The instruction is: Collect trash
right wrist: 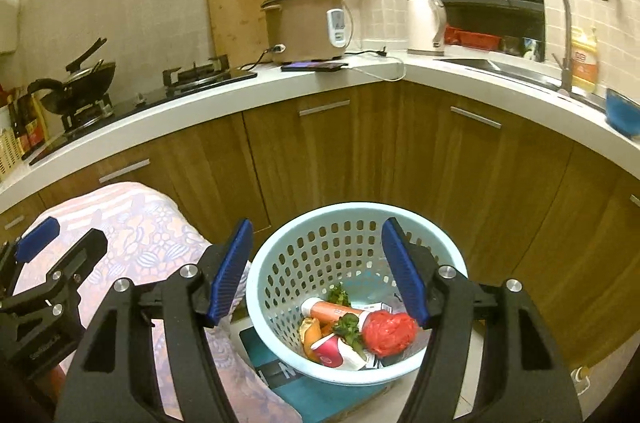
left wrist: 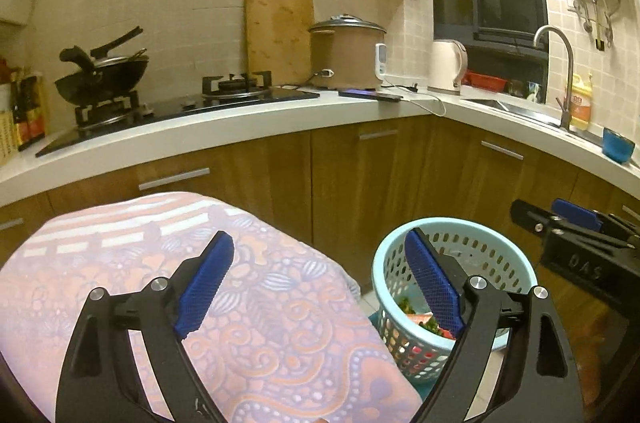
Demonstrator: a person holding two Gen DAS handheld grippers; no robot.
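Observation:
A light blue perforated basket (right wrist: 280, 263) stands on the floor by the cabinets and holds trash: a crumpled red wrapper (right wrist: 390, 333), an orange tube (right wrist: 336, 310), green scraps and a red-and-white packet (right wrist: 334, 351). My right gripper (right wrist: 318, 271) hovers above the basket, open, nothing between its blue pads. My left gripper (left wrist: 320, 283) is open too, over the edge of a patterned cloth (left wrist: 256, 303), with the basket (left wrist: 500, 263) to its right. Each gripper shows at the edge of the other's view: the right gripper (left wrist: 576, 223), the left gripper (right wrist: 40, 239).
A white L-shaped counter (left wrist: 280, 115) carries a gas hob with a wok (left wrist: 102, 79), a cutting board, a rice cooker (left wrist: 346, 55), a phone, a kettle (left wrist: 446, 67), a sink with faucet (left wrist: 560, 71) and a blue bowl (left wrist: 618, 145). Wooden cabinets stand below. The basket rests on a teal box (right wrist: 328, 395).

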